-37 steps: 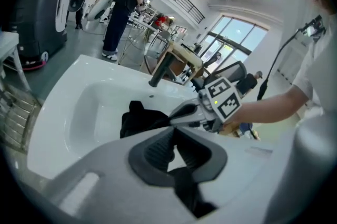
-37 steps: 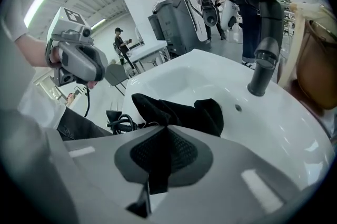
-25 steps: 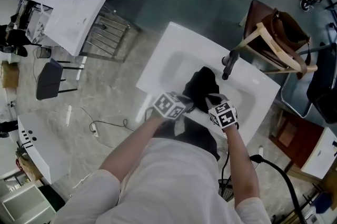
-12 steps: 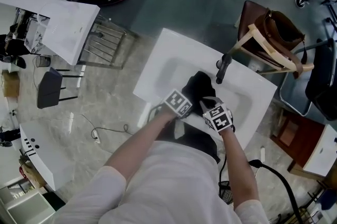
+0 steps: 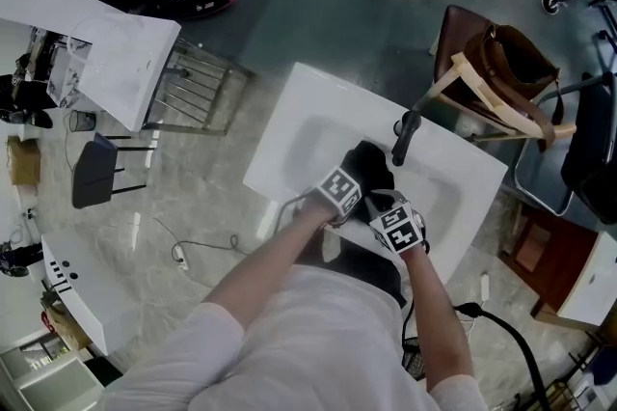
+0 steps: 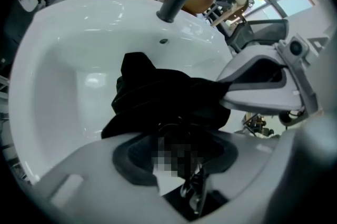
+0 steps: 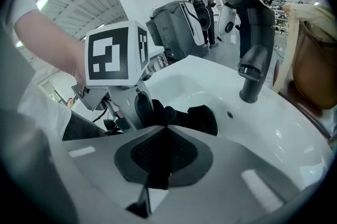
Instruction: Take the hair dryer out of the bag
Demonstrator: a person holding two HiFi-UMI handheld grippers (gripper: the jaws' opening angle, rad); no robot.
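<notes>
Inside sink [image 5: 289, 110], bag [image 5: 371, 163] points faucetward — right tongs [image 7: 161, 124] clamp it, left tongs [image 6: 179, 136] opening around.

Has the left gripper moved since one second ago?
Yes. The left gripper has moved nearer the faucet, over the bag; its jaws are opening with bag fabric between them.

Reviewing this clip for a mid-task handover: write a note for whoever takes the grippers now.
Left gripper: fingers opening, black bag at their tips, nothing gripped.
Right gripper: shut on a fold of the bag.
Bag lies in the white sink, by the faucet.
Done: bag held; hair dryer not visible.
Left to do: open the bag, lift the dryer out.
</notes>
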